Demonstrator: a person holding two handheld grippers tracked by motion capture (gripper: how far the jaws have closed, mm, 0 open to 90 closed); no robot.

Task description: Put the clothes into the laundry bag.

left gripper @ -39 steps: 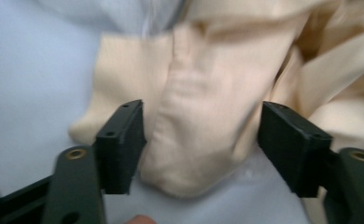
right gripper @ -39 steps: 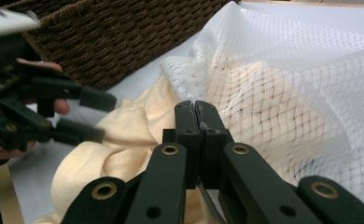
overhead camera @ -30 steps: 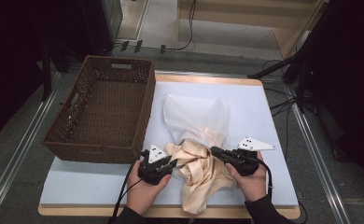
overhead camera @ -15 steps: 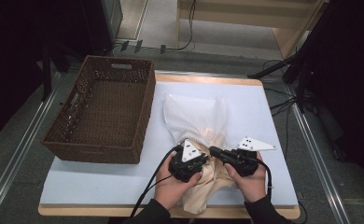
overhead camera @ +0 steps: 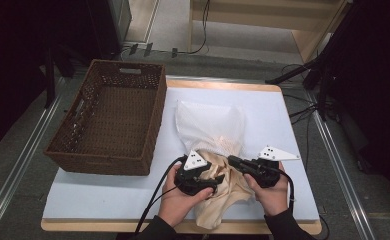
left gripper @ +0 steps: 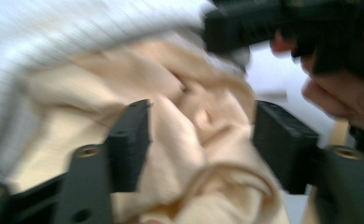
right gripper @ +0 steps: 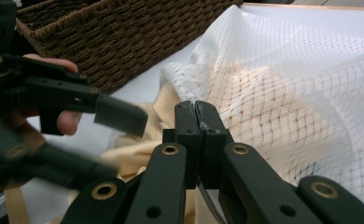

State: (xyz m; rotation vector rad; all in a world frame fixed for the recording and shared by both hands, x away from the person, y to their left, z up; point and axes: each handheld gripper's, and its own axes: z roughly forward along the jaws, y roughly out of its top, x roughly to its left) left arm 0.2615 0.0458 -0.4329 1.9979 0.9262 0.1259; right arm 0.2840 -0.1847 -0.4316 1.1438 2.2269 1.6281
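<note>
Roughly midway, as judged: beige cloth (overhead camera: 218,197) lying at the front edge of the table (overhead camera: 283,130), one part already under the netting of the white mesh bag (overhead camera: 210,122), the larger part bunched outside the bag's mouth and reaching to the table's front edge. Left to do, if packing is the aim: feeding the loose bulk through the mouth, closing the bag, perhaps moving it to the wicker basket (overhead camera: 155,120) at the table's left edge. Nothing seen inside that basket. Direction of work, in or out of the bag, not certain from these pictures.

Left gripper (overhead camera: 214,180): jaws spread, straddling a fold of the cloth, not yet closed on it. Right gripper (overhead camera: 231,160): jaws pressed together at the bag's mouth, apparently pinching its hem.

Differences between views:
- High view: whole layout, bag towards the middle of the table, basket beside it; jaw gaps too small to read.
- Left gripper view: blurred, yet plain as to cloth (left gripper: 194,140) sitting between the open jaws, with the right gripper (left gripper: 245,28) close above.
- Right gripper view: closed jaws of the right gripper (right gripper: 196,116) against the netting (right gripper: 287,79), beige showing through the mesh, left gripper (right gripper: 119,116) just beside.
</note>
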